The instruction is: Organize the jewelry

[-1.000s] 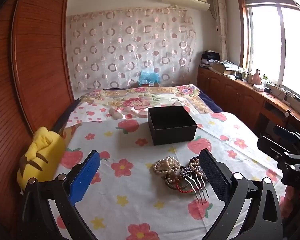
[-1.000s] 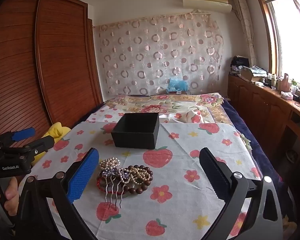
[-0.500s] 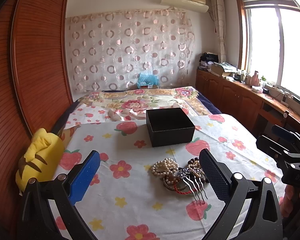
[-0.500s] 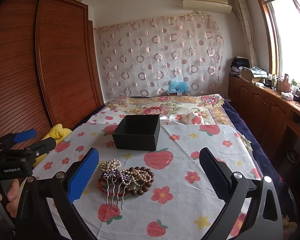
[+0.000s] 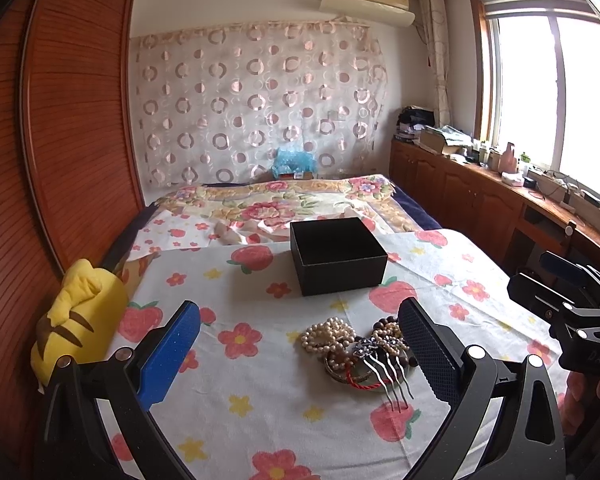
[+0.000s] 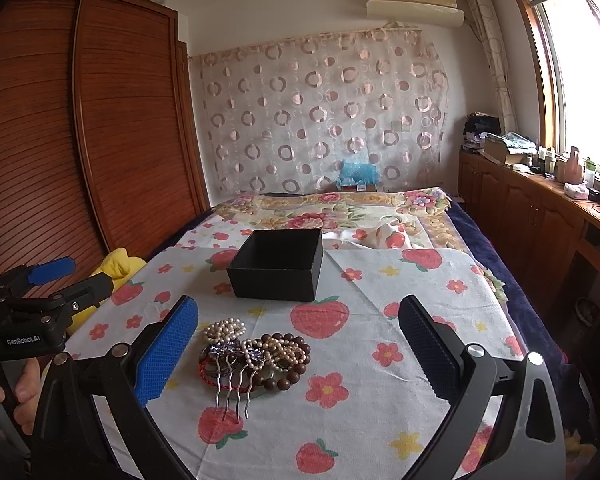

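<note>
Strawberry-print cloth (image 5: pixel 260 380) on bed, wooden wardrobe (image 5: pixel 72 120), circle-patterned curtain (image 5: pixel 260 104)

black-framed left claw (image 5: pixel 298 346) and right claw (image 6: pixel 298 344), blue and black textured pads, silver screws

Hovering level on both sides of the black box (image 5: pixel 338 254), well short of it. Left gripper (image 5: pixel 300 346) gaping wide, fingers spread, gripping nothing, sitting left of the box. Right gripper (image 6: pixel 298 346) yawning equally wide, likewise unloaded, sitting right of it. Hand (image 6: pixel 8 394) wrapping the left handle, thumb and fingers curling round the grip.
</note>
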Tool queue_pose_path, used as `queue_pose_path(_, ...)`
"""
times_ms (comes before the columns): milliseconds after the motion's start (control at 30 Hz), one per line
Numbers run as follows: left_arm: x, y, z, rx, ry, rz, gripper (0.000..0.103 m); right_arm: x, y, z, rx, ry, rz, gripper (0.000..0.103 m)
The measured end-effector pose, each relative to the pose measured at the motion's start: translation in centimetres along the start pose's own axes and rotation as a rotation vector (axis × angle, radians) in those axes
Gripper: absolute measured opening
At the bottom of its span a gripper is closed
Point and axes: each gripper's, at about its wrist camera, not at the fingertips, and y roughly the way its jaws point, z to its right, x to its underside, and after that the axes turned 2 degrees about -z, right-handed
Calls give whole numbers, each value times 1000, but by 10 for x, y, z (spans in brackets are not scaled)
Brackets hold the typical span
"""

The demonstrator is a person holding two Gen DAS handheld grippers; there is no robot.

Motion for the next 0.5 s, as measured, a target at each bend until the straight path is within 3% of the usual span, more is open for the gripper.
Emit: queue_pose_path(500, -1, -1, 1, -2, 1, 2, 96, 1, 0, 0, -3, 3, 2, 101)
